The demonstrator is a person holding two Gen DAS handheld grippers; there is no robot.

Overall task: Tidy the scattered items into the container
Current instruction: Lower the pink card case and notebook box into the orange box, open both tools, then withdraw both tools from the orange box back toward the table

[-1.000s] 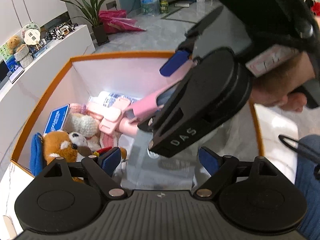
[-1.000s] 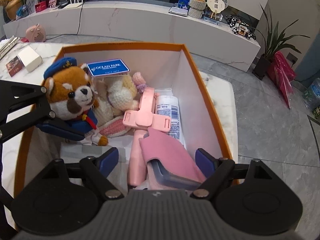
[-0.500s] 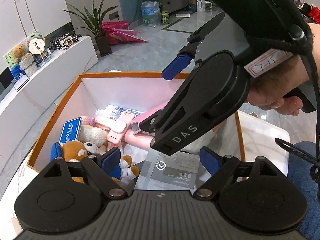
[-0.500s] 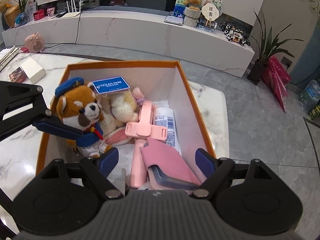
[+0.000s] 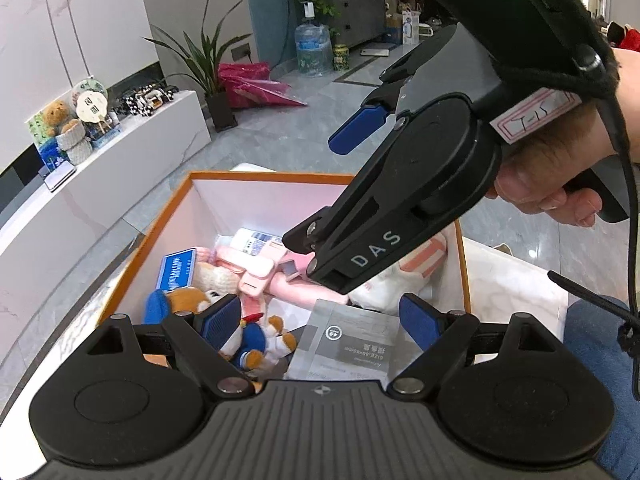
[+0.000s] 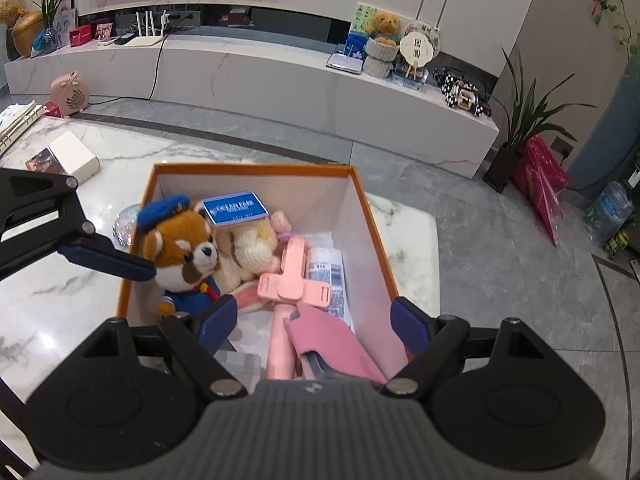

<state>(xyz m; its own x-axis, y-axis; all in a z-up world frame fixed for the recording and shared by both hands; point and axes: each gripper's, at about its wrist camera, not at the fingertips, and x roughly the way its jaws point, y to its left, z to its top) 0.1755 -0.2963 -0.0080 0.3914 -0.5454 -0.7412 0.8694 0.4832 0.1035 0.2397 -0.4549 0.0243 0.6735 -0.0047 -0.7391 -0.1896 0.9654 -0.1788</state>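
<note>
Orange-rimmed white cardboard box sits on the white marble worktop, already loaded. Inside, along its left side: brown red-panda plush in blue sailor cap and suit, lying against the left wall, with a blue "Ocean Park" card tag above its head. Beside it a cream knitted plush doll. Toward the right wall: pink plastic phone-holder stick with cross clamp, a white tube with blue printed label touching it on the right, and a pink soft pouch with dark opening at the near end. In the left wrist view a grey printed flat packet lies at the near end of the box, next to a white-and-coral striped fabric item.

Left hand-held gripper hovers over the near edge of the box, blue pads wide apart, nothing between them. Right hand-held gripper is above the box, pads spread wide, holding nothing; the pouch lies below, not clamped. The right device crosses the left wrist view, one blue pad raised above the box.

White small box rests on the worktop, well apart.
</note>
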